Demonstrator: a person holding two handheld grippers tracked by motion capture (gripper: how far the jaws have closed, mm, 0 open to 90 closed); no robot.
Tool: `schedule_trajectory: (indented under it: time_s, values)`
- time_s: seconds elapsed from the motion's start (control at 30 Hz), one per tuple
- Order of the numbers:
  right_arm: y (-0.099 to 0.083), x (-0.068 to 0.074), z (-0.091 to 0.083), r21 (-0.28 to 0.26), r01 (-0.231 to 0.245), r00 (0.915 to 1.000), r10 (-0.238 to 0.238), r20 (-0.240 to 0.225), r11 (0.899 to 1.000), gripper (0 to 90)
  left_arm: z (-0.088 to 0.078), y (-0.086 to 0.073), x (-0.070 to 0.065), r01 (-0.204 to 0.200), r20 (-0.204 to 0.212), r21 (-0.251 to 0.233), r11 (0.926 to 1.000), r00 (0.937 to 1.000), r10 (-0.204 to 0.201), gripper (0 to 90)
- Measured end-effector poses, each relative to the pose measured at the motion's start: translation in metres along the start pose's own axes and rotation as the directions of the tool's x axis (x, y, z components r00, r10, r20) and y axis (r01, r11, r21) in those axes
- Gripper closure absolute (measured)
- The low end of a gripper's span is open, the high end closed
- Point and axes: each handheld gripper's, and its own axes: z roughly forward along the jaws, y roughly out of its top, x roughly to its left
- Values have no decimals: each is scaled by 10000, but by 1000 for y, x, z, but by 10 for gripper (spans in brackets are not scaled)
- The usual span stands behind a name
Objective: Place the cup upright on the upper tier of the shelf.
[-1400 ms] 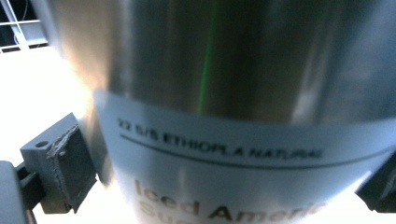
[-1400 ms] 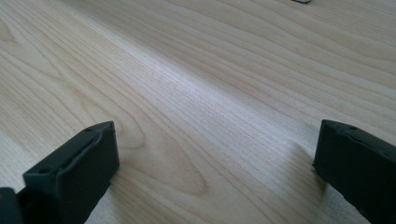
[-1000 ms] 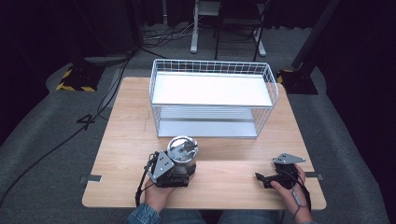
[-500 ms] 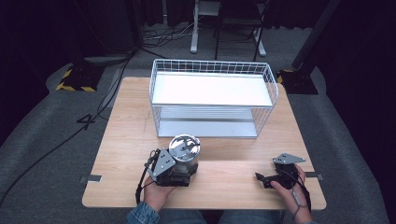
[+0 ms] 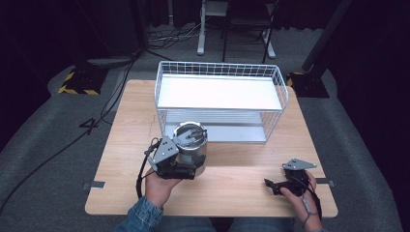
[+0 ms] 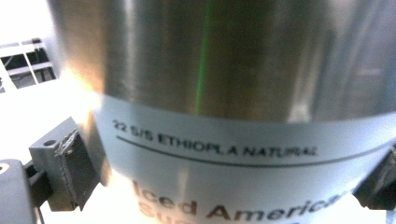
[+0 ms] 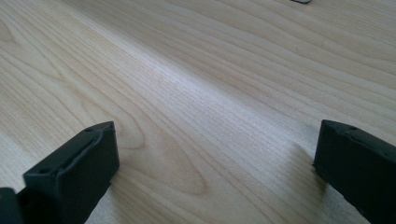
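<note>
Two grippers are seen near the wire rack (image 5: 220,104); left gripper (image 5: 180,159) is clamped on a steel canister (image 5: 190,145) just before it; right gripper (image 5: 285,182), jaws spread, is rested well apart.

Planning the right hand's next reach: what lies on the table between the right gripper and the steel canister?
Only bare wooden tabletop in the high view, from the right gripper to the steel canister clamped in the left gripper.

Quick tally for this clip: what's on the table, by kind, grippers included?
Steel canister: 1, shut in the left gripper
White wire rack: 1
Hand-held grippers: 2, counting the open right gripper low on the wooden table
Total: 4
</note>
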Motion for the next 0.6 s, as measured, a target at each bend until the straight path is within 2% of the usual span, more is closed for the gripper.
schedule_trajectory:
  time_s: [0.03,0.2,0.3,0.4,0.43,0.47,0.5,0.57,0.6]
  values:
    - [0,0,0,0,0,10000,0,0,10000,0,0,0,0,0,0,0,10000,10000,0,40]
    - [0,0,0,3,2,10000,-2,0,10000,0,-2,23,9,236,-7,-78,9997,9997,-236,40]
    - [0,0,0,4,4,10000,-4,1,10000,0,-2,37,13,187,-117,8,9998,9998,-187,40]
    - [0,0,0,1,-6,10000,6,-3,10000,0,-4,54,17,182,-92,-112,9998,9998,-183,40]
    - [0,0,0,1,-6,10000,6,-3,10000,0,-4,54,17,182,-92,-112,9998,9998,-183,40]
    - [0,0,0,2,3,10000,-3,-1,10000,0,-4,63,19,237,-76,-175,9996,9997,-238,40]
    - [0,0,0,2,3,10000,-3,-1,10000,0,-4,63,19,237,-76,-175,9996,9997,-238,40]
    - [0,0,0,2,4,10000,-4,2,10000,0,-3,79,22,213,-58,-180,9996,9998,-214,40]
    - [0,0,0,2,4,10000,-4,2,10000,0,-3,79,22,213,-58,-180,9996,9998,-214,40]
